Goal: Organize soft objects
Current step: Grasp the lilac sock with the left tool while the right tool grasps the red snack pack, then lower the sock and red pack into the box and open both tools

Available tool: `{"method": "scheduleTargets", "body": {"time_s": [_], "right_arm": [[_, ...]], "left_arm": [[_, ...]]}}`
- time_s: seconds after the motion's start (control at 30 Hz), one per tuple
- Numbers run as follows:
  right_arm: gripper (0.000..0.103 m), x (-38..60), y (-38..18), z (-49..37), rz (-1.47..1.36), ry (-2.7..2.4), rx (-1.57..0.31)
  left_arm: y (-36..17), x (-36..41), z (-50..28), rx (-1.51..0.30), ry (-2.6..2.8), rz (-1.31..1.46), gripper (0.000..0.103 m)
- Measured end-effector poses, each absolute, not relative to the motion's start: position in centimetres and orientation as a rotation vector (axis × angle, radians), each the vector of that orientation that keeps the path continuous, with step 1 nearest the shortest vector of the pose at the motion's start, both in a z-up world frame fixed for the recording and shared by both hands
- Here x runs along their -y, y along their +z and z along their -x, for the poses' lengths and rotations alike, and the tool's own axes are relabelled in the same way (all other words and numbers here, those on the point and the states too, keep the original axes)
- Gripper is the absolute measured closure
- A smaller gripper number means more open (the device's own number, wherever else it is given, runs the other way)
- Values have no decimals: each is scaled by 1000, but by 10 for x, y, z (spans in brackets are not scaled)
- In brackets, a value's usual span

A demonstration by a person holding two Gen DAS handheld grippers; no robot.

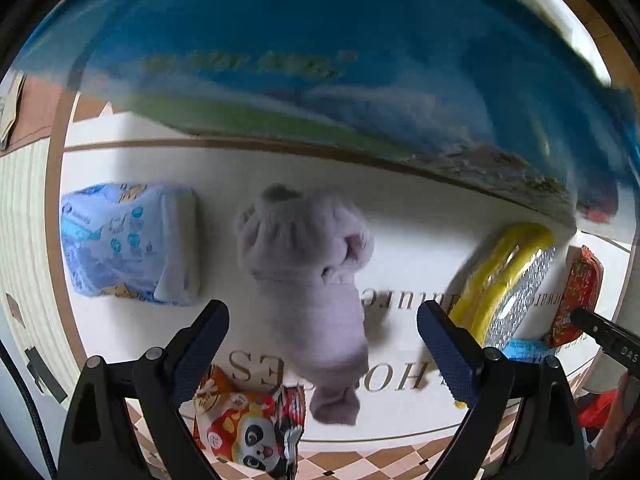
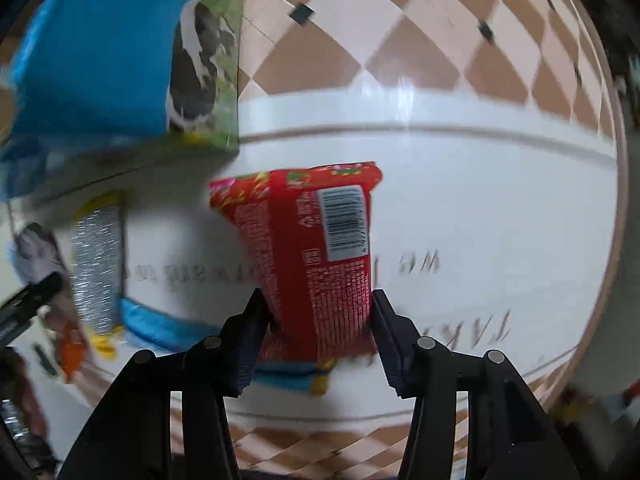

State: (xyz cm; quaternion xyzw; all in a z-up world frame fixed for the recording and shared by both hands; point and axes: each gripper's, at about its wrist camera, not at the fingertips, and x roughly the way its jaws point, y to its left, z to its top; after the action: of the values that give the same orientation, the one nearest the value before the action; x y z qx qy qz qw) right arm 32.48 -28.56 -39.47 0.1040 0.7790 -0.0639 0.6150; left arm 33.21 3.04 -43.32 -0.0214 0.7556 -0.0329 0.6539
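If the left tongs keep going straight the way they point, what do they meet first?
Most likely the purple plush toy lying between the open left tongs on the white mat, though the remaining depth is hard to judge.

The blue box (image 1: 320, 40) is motion-blurred (its lettering unreadable) and cropped.
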Motion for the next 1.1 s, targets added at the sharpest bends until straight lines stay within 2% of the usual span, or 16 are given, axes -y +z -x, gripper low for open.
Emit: {"method": "scheduleTargets", "body": {"time_s": [0.07, 0.1, 0.13, 0.17, 0.2, 0.3, 0.47, 0.57, 0.7, 0.83, 0.93, 1.1], "right_arm": [[46, 294, -392, -319, -307, -175, -1777], [41, 298, -392, -318, -322, -192, -1771], [40, 302, -393, -317, -325, -212, -1766], [40, 304, -394, -317, -330, -226, -1759], [40, 305, -396, -317, -330, -232, -1758], [40, 303, -403, -314, -326, -250, -1769], [53, 293, -399, -294, -291, -288, -1750], [55, 283, -378, -274, -278, -260, -1726], [55, 267, -324, -241, -273, -167, -1659], [55, 251, -257, -234, -286, -73, -1562], [55, 237, -211, -264, -300, -15, -1494], [55, 202, -183, -353, -240, -29, -1439]], "left_arm": [[-435, -27, -337, -1702, -73, 37, 10], [-436, -26, -337, -1700, -77, 29, 20], [-441, -25, -340, -1707, -80, 20, 34], [-444, -24, -340, -1714, -82, 14, 40], [-446, -22, -339, -1715, -75, -5, 52], [-445, -16, -337, -1695, -71, -39, 65], [-423, -22, -314, -1644, -52, -53, 67], [-393, -23, -300, -1607, -87, -28, 67], [-335, -20, -286, -1536, -162, 31, 67], [-275, -10, -308, -1454, -246, 52, 67], [-242, -16, -344, -1425, -290, 54, 67], [-245, -20, -416, -1444, -274, 20, 67]]}}
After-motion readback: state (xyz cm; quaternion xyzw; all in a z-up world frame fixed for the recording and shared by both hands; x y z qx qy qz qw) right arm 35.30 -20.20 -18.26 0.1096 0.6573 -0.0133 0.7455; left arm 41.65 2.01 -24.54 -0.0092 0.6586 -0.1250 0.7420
